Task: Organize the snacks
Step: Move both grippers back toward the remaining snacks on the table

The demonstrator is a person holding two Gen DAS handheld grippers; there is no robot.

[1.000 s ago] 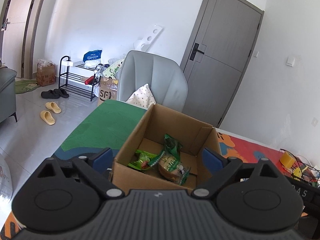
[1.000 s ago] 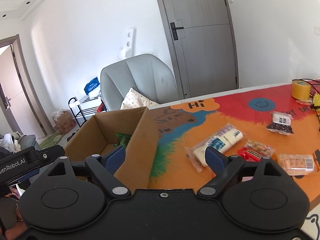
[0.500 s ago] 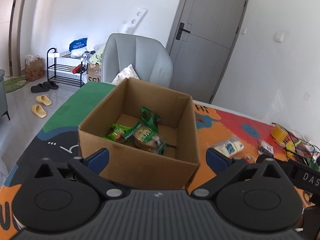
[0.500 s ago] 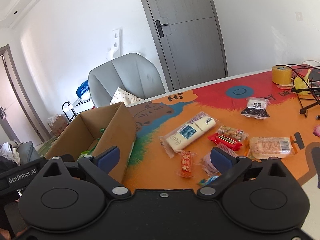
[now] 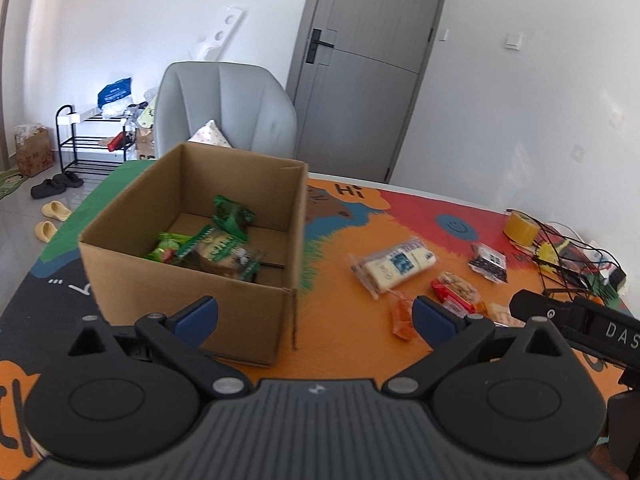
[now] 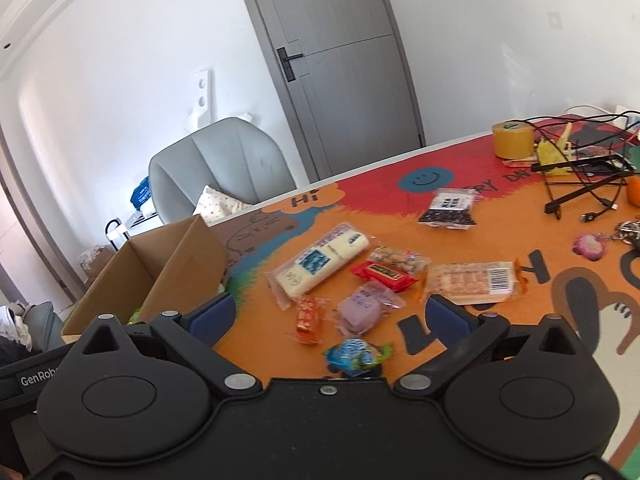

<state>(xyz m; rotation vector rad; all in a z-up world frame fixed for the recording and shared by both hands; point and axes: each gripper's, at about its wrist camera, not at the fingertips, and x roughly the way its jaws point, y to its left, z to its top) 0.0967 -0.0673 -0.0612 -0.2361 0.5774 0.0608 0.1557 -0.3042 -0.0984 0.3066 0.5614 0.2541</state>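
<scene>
Left wrist view first: your left gripper point(image 5: 316, 320) is spread as wide as it goes with nothing in it, hanging just in front of the cardboard box point(image 5: 192, 280), which sits at the left end of the table mat point(image 5: 340, 344) so both hands can reach it. A few green-wrapped snacks point(image 5: 208, 240) already lie on its floor, so I judge the sorting to be partly done.

To the right of the box, the loose snacks are scattered flat on the mat, apart enough to be taken one by one. In the right wrist view your right gripper point(image 6: 328, 320) has its jaws opening, almost at full spread, and nothing is gripped. It hovers over the nearest pieces: the small orange packet point(image 6: 308, 316), the purple packet point(image 6: 360, 310) and the blue-wrapped candy point(image 6: 352, 354). Farther back lie the long white cracker pack point(image 6: 320, 260), the red bar point(image 6: 382, 274), the pale wafer pack point(image 6: 472, 282) and the dark bag point(image 6: 450, 208).
</scene>
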